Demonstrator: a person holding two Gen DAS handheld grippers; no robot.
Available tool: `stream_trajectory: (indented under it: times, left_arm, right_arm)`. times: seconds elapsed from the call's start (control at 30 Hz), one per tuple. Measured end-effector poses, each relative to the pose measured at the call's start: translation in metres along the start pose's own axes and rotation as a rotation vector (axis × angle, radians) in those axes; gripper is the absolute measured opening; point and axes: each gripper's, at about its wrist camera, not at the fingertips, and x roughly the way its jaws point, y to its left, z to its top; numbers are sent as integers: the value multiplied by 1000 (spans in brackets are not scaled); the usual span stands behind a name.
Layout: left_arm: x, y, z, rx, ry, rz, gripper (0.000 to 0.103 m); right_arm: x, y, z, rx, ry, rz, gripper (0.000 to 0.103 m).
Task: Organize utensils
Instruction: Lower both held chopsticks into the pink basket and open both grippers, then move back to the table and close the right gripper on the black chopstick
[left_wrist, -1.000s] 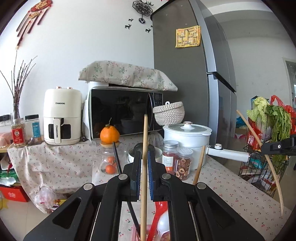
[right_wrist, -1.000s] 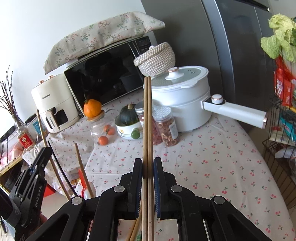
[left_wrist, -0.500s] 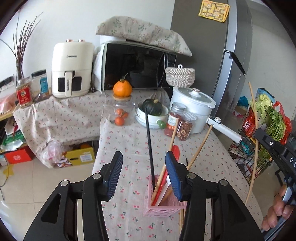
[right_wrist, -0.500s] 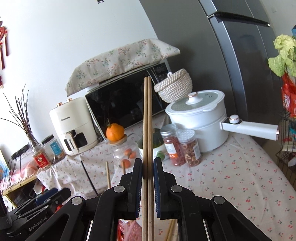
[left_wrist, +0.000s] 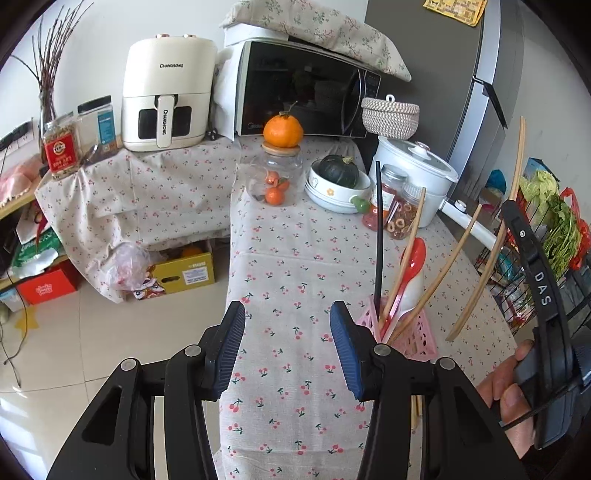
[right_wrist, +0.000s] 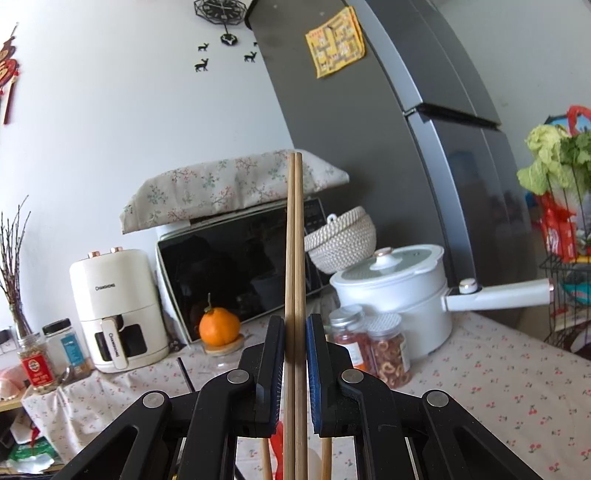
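Observation:
A pink utensil basket (left_wrist: 413, 332) stands on the cherry-print tablecloth, holding a black chopstick (left_wrist: 378, 236), wooden chopsticks (left_wrist: 406, 251) and a red and white spoon (left_wrist: 412, 273). My left gripper (left_wrist: 286, 347) is open and empty, above the table just left of the basket. My right gripper (right_wrist: 294, 365) is shut on a pair of wooden chopsticks (right_wrist: 294, 258), held upright. Those chopsticks also show in the left wrist view (left_wrist: 506, 221), right of the basket, with the right gripper's body (left_wrist: 532, 280).
At the back stand a white pot (left_wrist: 413, 173), two snack jars (left_wrist: 395, 206), a bowl with a squash (left_wrist: 338, 181), a glass jar topped by an orange (left_wrist: 282, 166), a microwave (left_wrist: 303, 92) and an air fryer (left_wrist: 166, 99). A wire rack with greens (left_wrist: 554, 225) stands right.
My left gripper opened, let go of a wooden chopstick that now stands in the basket, and drew back and up. My right gripper tilted upward, still shut on its chopstick pair.

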Motion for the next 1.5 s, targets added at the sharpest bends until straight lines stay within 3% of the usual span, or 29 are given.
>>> stream_trajectory:
  times: [0.2,0.47,0.73,0.83,0.9,1.0,1.1,1.3,1.5]
  left_arm:
    - [0,7,0,-13,6,-9,50]
    - [14,3,-1,-27,51,-31,50]
    - [21,-12,-9,-12,104,-56,51]
    - [23,-17,-12,-13,125,-64,57]
    - [24,-20,-13,-12,140,-73,64]
    - [28,-26,-16,-8,174,-85,75]
    - [35,-31,-22,-13,222,-87,79]
    - [46,-38,-31,-5,278,-72,80]
    - [48,-42,-35,1,292,-69,81]
  right_arm:
    - [7,11,-26,-82,-87,-91,9]
    - [16,6,-54,-84,-50,-134,10]
    - [-12,-4,-50,-68,-16,-70,34]
    - [-18,-18,-33,-49,-3,-73,45]
    - [-19,-31,-20,-42,22,-74,57]
    - [-12,-53,-3,-21,99,-81,68]
    - [4,-77,5,-3,233,-95,71]
    - [36,-112,-6,-63,541,-87,82]
    - [60,-135,-36,-68,729,-88,84]
